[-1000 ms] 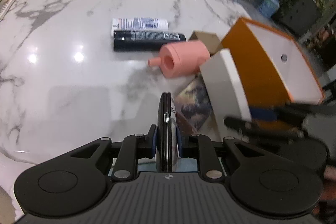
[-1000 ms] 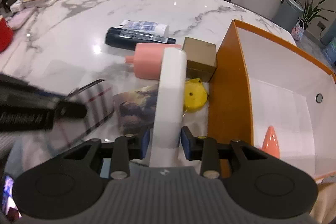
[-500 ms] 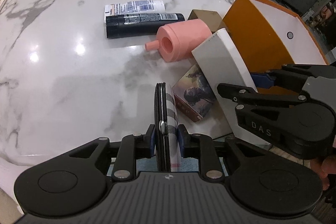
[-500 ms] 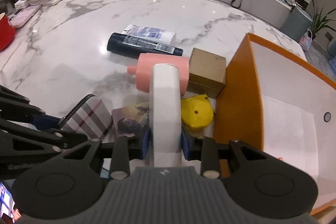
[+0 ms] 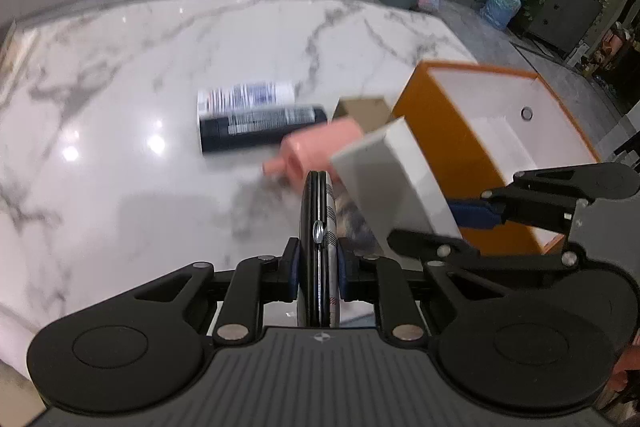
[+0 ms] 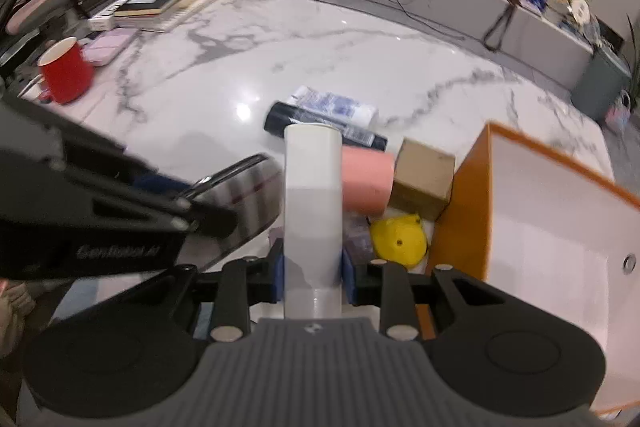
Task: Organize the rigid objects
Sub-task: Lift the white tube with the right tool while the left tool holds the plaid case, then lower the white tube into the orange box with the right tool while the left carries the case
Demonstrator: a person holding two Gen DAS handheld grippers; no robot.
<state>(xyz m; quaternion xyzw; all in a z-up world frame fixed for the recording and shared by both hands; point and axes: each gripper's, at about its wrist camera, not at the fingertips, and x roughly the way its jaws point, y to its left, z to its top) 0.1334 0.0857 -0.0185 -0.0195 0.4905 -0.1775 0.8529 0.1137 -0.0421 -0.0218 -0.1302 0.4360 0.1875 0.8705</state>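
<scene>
A flat plaid-covered case point(image 5: 320, 239) is clamped edge-on in the left tool point(image 5: 318, 265), and a white box point(image 6: 313, 211) is gripped across its narrow sides by the right tool point(image 6: 313, 269), both raised above the marble table point(image 5: 120, 75) beside the orange bin point(image 5: 496, 131). Both look stiff and light; the smooth box is judged slippery, so a hold near the middle is advised

Motion blur, ceiling-light glare (fisheye-warped)
</scene>
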